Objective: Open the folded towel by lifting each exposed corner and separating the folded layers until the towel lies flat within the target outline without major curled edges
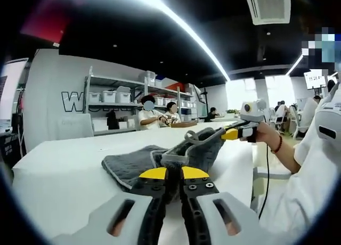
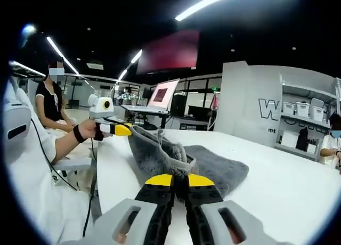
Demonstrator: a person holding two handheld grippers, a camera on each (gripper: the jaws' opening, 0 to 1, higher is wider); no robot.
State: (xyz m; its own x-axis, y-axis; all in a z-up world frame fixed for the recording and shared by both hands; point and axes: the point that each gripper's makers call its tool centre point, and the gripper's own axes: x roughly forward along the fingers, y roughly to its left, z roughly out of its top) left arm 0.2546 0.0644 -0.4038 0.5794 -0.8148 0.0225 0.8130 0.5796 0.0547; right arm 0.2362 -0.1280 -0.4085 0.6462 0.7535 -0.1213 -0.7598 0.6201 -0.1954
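grey terry towel [image 1: 160, 162] lies partly bunched on the white table [image 1: 58, 176], with two of its corners raised off the surface and the middle sagging between them. in the left gripper view the left gripper [image 1: 174, 174] has its yellow-tipped jaws closed tight on a near corner of the cloth, and the right gripper [image 1: 238, 132] comes in from the right, jaws pinched on the far corner with its hanging loop. the right gripper view shows the same pair from the other side: the right gripper [image 2: 180, 180] clamped on its corner, the left gripper [image 2: 118, 130] holding the opposite one.

the step in hand looks like spreading the lifted layer. judged from the slack between the grips, it would go best by drawing the two corners apart along the table until the edge between them pulls straight, keeping both at an even low height so the layer peels off the one beneath rather than dragging the whole towel. lower together, then let go. no target outline can be made out on the table from here.
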